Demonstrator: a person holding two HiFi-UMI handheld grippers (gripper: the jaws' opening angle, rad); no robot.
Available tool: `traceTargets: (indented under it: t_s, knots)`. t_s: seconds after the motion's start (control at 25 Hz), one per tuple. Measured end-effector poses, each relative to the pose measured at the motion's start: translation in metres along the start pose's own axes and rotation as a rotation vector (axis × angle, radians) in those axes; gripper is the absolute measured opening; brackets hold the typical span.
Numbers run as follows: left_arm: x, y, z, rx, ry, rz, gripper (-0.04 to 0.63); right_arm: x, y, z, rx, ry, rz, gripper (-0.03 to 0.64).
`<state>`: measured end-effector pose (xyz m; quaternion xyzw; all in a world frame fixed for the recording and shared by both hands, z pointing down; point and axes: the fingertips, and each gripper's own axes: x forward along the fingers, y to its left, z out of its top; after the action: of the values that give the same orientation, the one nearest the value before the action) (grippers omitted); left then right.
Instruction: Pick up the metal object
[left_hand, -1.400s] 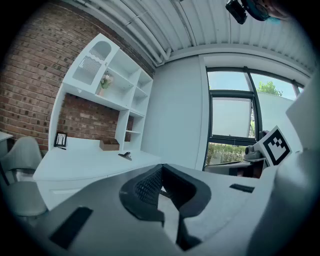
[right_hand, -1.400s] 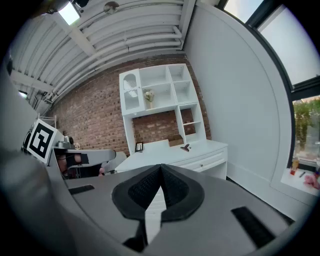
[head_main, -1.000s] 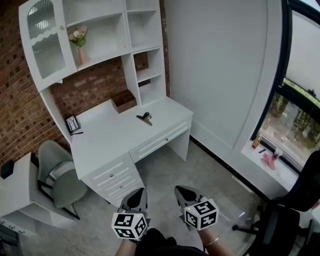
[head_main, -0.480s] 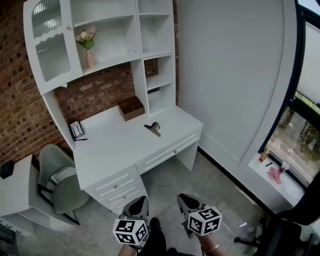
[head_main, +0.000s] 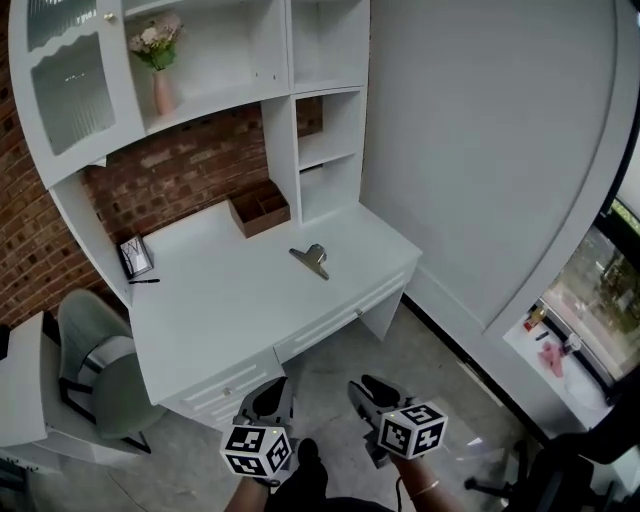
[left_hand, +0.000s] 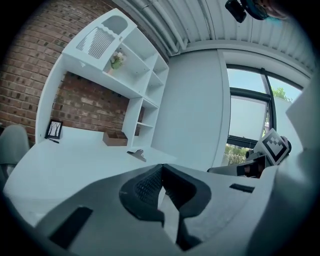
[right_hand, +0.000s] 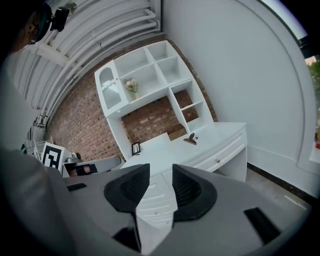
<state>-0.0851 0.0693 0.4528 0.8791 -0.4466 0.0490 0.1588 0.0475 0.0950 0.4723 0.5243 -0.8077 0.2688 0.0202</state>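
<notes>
Standing against a brick wall (head_main: 190, 170), a white shelf unit (head_main: 230, 60) rises over a white worktop (head_main: 220, 300) with drawers beneath, seen from the head view well above the floor. A grey chair (head_main: 100, 370) sits at the worktop's left end.

Both grippers hang low in the foreground, well apart from the worktop. The left gripper (head_main: 272, 392) has its fingers (left_hand: 145, 185) clenched together, with nothing between them. The right gripper (head_main: 366, 388) has its fingers (right_hand: 187, 187) opening, a clear gap between the pads and nothing in it but the drawers far behind.

A brown wooden box (head_main: 259, 211) stands at the back of the worktop, at the foot of the shelves. A pink vase (head_main: 160, 92) of flowers occupies a shelf above. A small framed picture (head_main: 133, 257) leans at the worktop's back left, near the wall.

The metal clip (head_main: 312, 260), the task's object, lies alone on the worktop's right half, in front of the box and apart from it, touched by neither gripper. A dark pen (head_main: 143, 281) lies just in front of the frame.
</notes>
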Motion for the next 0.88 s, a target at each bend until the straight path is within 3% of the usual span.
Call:
traceTargets:
  t_s: [0.4,0.88]
  knots:
    - [0.062,0.079,0.030,-0.023,0.007,-0.015,0.009,0.099,0.000,0.037,0.055,0.010,0.023,0.176]
    - [0.102,0.119,0.040,-0.038,0.031,-0.044,0.009,0.146,-0.023,0.064,0.158,-0.033,0.014,0.179]
